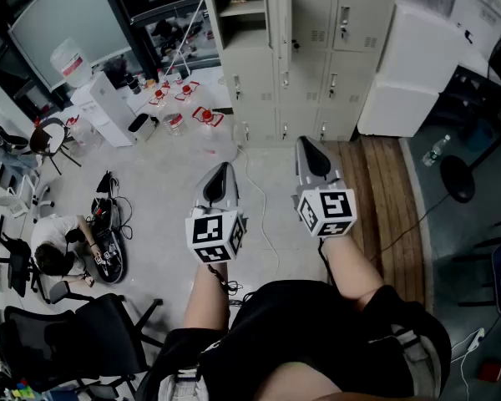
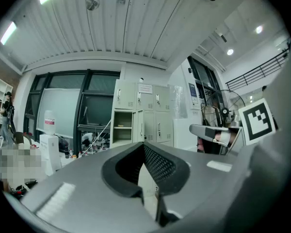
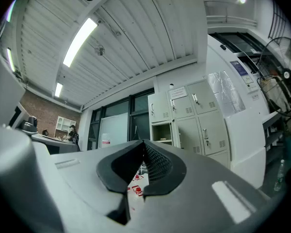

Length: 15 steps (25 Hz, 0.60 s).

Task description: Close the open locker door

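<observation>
A bank of beige lockers [image 1: 305, 48] stands against the far wall. Its upper left compartment [image 1: 238, 11] is open, with a shelf inside, and its door [image 1: 277, 13] is swung outward, edge-on to me. Both grippers hang in mid-air well short of the lockers and touch nothing. My left gripper [image 1: 223, 170] is shut and empty. My right gripper [image 1: 304, 144] is also shut and empty. In the left gripper view the open door [image 2: 137, 125] shows above the closed tips [image 2: 143, 144]. In the right gripper view the door [image 3: 176, 130] shows beyond the tips [image 3: 143, 142].
White boxes [image 1: 417, 65] stand right of the lockers. Water jugs [image 1: 184, 107] sit on the floor to the left. A person [image 1: 58, 241] crouches at far left near an office chair [image 1: 83, 332]. A cable [image 1: 263, 215] runs along the concrete floor beside a wooden strip [image 1: 384, 199].
</observation>
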### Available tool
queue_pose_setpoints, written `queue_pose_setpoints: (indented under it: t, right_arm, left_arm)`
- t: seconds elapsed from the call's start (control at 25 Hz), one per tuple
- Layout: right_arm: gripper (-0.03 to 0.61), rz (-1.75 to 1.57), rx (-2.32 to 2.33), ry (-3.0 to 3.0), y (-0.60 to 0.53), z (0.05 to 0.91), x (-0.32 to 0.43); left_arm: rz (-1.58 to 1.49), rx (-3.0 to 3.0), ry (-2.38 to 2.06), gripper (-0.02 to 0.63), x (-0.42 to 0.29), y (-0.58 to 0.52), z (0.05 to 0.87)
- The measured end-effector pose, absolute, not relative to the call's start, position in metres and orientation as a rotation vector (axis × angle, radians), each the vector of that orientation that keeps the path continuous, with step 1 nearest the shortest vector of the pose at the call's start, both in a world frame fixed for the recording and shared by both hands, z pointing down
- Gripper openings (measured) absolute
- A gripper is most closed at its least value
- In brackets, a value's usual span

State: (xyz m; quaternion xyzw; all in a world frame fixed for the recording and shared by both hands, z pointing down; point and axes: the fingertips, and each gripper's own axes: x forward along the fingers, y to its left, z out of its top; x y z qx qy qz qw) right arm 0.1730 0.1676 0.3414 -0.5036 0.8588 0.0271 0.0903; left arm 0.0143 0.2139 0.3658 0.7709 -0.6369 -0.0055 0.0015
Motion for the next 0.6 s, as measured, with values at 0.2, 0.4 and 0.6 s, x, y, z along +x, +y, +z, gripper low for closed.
queue_pose_setpoints:
  t: [0.2, 0.4, 0.6]
  right_arm:
    - [0.011, 0.091, -1.490, 2.557, 0.183, 0.341, 0.161]
    - [0.011, 0.115, -1.522, 2.546, 0.200, 0.343, 0.151]
    - [0.011, 0.115, -1.554, 2.543, 0.207, 0.350, 0.149]
  left_arm:
    - [-0.024, 2.435, -1.989, 0.000, 0.002, 0.227, 0.364]
    - [-0.025, 2.459, -1.957, 0.000, -0.006, 0.238, 0.369]
    - [-0.037, 2.470, -1.940, 0.000, -0.010, 0.244, 0.374]
